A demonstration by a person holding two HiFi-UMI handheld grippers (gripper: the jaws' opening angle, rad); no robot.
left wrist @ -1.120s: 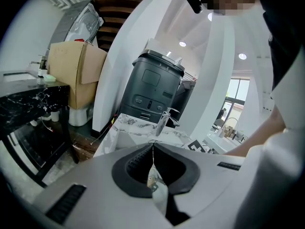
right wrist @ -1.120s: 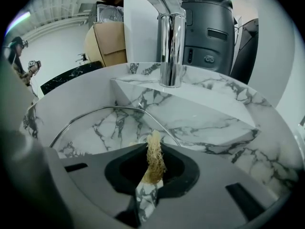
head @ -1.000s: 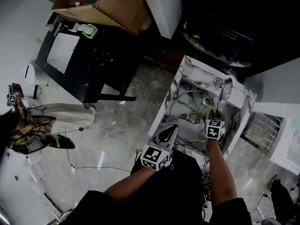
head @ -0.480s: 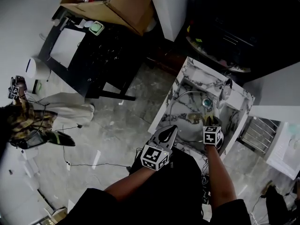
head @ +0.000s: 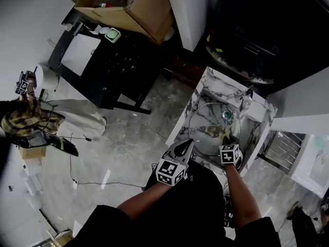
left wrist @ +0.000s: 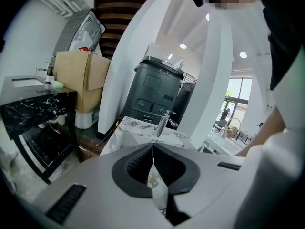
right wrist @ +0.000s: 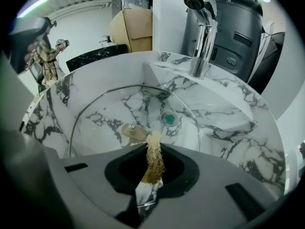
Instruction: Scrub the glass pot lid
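Observation:
The glass pot lid [right wrist: 100, 116] lies in the marble sink [right wrist: 228, 113], its brass knob [right wrist: 134, 130] near the middle; in the head view the glass pot lid [head: 201, 118] fills most of the sink [head: 198, 92]. My right gripper [right wrist: 152, 149] is shut on a tan fibrous scrubber [right wrist: 154, 159], whose tip sits just above the lid beside the knob. In the head view the right gripper [head: 229, 138] is at the lid's near right part. My left gripper [head: 185, 143] hangs at the sink's near left edge, and the left gripper [left wrist: 153, 146] is shut with nothing in it.
A chrome faucet [right wrist: 202, 30] stands at the sink's back, with a green drain [right wrist: 169, 119] under the lid. On the floor to the left are a black table [head: 110, 55], a cardboard box [head: 131, 4] and a person [head: 28, 120] in plaid.
My right gripper with the scrubber has slid toward the near side of the lid. The left gripper has stayed at the sink's edge. The head view has shifted slightly.

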